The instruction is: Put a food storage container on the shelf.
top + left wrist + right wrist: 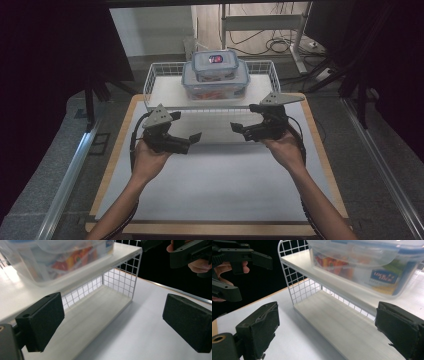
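White tabletop [215, 175], wire shelf [162, 75] bearing stacked containers [215, 75] — left gripper [187, 136], right gripper [240, 129], both spread, empty

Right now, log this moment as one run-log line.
left gripper: open, empty | right gripper: open, empty | both in front of wire shelf | two stacked containers on its top tier | lower tier bare

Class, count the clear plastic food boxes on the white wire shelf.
2: a large box sits on the shelf's top board, and a smaller box is stacked on its lid. Others could hide behind.

white-topped table [215, 185] carries a wire shelf [159, 82]; stacked lidded containers [215, 75] apparently on top
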Motion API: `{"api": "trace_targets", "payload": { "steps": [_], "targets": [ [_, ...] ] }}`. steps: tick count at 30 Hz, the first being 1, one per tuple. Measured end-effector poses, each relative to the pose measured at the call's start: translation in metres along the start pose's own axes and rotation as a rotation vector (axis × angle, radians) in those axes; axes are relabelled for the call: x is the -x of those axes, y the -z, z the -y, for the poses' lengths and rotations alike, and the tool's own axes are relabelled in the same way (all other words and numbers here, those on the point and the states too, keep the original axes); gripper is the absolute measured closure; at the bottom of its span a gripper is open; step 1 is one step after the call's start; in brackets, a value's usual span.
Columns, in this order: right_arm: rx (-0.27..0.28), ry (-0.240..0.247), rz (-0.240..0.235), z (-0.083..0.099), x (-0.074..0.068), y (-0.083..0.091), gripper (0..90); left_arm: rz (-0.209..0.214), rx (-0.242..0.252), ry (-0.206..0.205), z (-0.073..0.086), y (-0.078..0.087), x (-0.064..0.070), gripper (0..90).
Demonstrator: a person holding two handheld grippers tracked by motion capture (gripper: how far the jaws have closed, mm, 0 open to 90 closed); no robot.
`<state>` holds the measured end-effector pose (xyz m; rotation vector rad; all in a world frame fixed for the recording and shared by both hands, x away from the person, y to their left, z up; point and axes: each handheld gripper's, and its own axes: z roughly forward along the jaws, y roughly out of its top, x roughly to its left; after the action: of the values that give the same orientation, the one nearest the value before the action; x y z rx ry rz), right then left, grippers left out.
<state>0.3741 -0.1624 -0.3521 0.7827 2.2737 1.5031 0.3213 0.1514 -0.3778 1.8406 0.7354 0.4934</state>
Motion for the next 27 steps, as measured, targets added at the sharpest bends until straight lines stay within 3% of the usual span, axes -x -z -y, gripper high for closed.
{"api": "trace_targets", "payload": {
  "steps": [15,27],
  "targets": [
    [-0.032,0.026,-0.009,0.035,-0.016,-0.001,4.7,0.008,-0.018,0.019,0.036,0.000,0.011,3.6],
    [-0.063,0.005,0.002,0.067,-0.020,0.008,2.3,0.007,-0.051,0.013,0.061,0.000,0.024,3.4]
  ]
}}
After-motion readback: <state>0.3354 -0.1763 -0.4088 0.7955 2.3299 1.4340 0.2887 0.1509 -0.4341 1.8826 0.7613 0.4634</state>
